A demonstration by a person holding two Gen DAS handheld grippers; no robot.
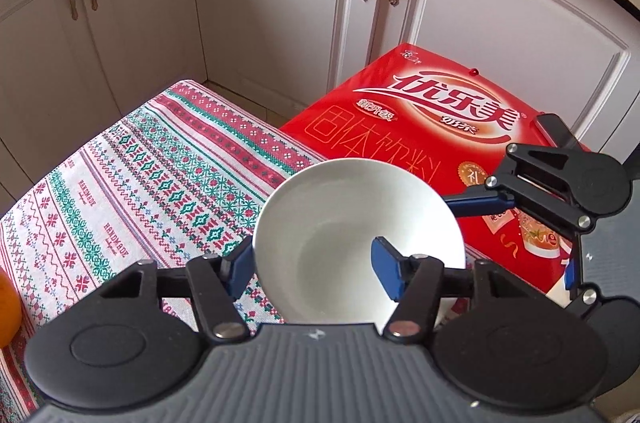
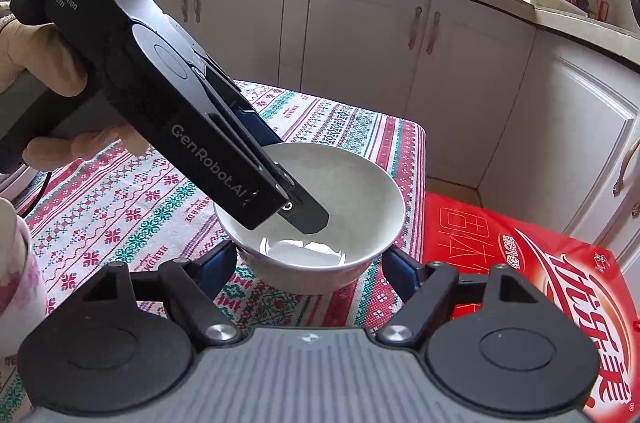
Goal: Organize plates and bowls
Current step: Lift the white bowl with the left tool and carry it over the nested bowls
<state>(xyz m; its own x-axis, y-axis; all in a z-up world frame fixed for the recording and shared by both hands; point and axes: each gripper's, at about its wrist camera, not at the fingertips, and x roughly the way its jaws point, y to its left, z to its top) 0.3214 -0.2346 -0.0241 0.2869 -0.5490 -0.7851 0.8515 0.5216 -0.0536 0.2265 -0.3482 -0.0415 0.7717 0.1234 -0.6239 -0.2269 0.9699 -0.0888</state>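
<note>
One white bowl (image 1: 352,243) is held up over the cloth-covered desk (image 1: 132,183), at the desk's edge nearest the red box (image 1: 432,127). Round, smooth and glossy, the bowl has a plain rim and a short foot, seen from the right wrist view (image 2: 320,223).

Relative to the bowl, the left claw (image 1: 312,269) grips its wall: one blue pad (image 1: 386,269) lies inside against the glazed inner face, the other blue pad (image 1: 240,267) presses the outer face. From the right wrist view the left claw (image 2: 298,209) comes down slantwise from the upper left into the bowl, its black matte body held by a bare hand (image 2: 48,63).

The right claw (image 2: 310,269) is spread wide, its blue pads either side of the bowl's lower part; whether they touch the bowl cannot be told. In the left wrist view this claw (image 1: 528,207) sits just right of the bowl, one flat blue finger (image 1: 478,203) reaching to the rim.

The cloth is woven, with red and green cross-stitch bands and the word HANDMADE. Right of the bowl, the box is shiny cardboard with white Chinese lettering. Behind the bowl stand cream panelled cupboard doors (image 1: 288,3) with curved brass handles. Far left of the bowl, an orange rounded thing (image 1: 8,307) peeks in at the frame's edge.
</note>
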